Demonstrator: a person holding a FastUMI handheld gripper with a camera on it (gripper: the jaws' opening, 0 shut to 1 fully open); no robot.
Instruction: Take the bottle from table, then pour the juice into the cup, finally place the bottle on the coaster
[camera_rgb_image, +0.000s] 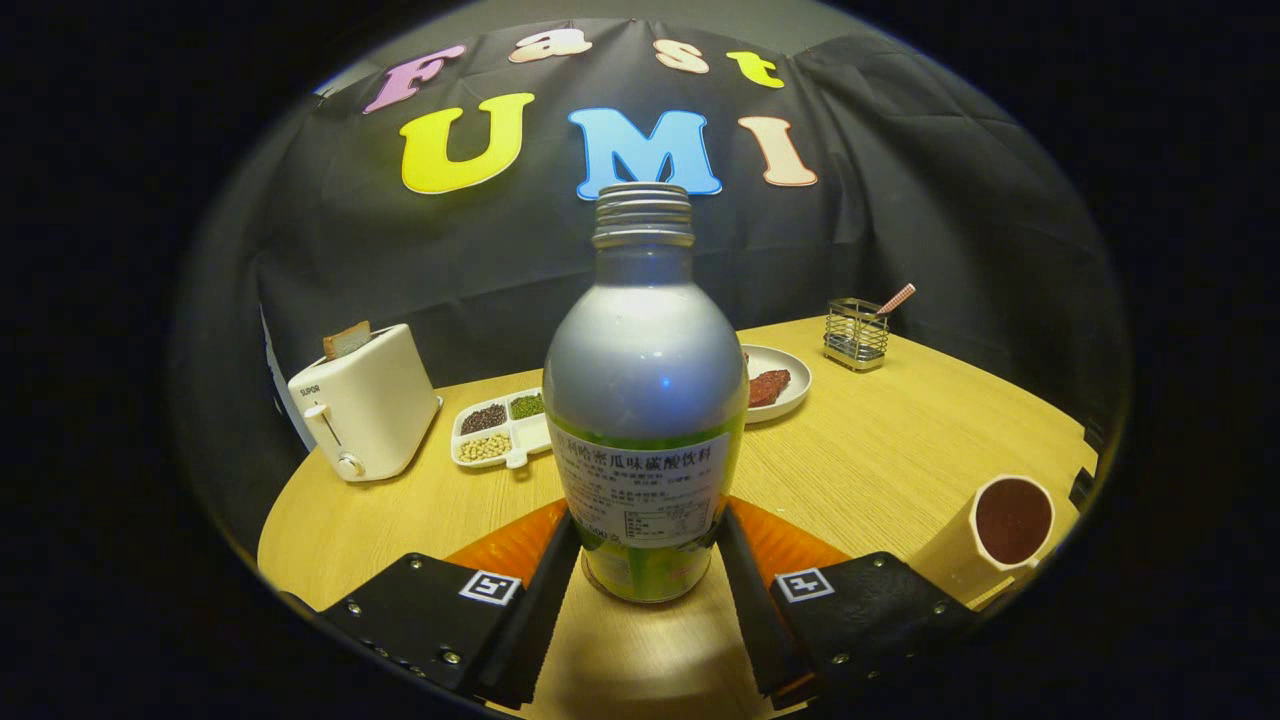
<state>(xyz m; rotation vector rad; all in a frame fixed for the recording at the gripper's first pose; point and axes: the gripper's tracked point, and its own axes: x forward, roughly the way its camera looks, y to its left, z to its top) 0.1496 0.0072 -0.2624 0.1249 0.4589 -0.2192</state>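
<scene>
A tall silver metal bottle with a rounded shoulder, a narrow threaded neck with no cap, a green lower band and a white paper label stands upright between the two fingers of the gripper; the fingers are parted to the bottle's width, and each inner face lies against the bottle's lower side, so both appear to press on it; the bottle's base seems to hang just above the pale wood-grain round table, with a soft shadow beneath it; a flat orange coaster with a ribbed surface lies on the table just behind the bottle and fingers, showing on both sides; off to the right of the right finger stands a cream cylindrical cup holding dark red liquid; beyond the fingers to the left sit a glossy white toaster with a slice of bread and a white divided tray of beans; beyond the bottle to the right are a white plate with something reddish-brown and a small wire basket.
</scene>
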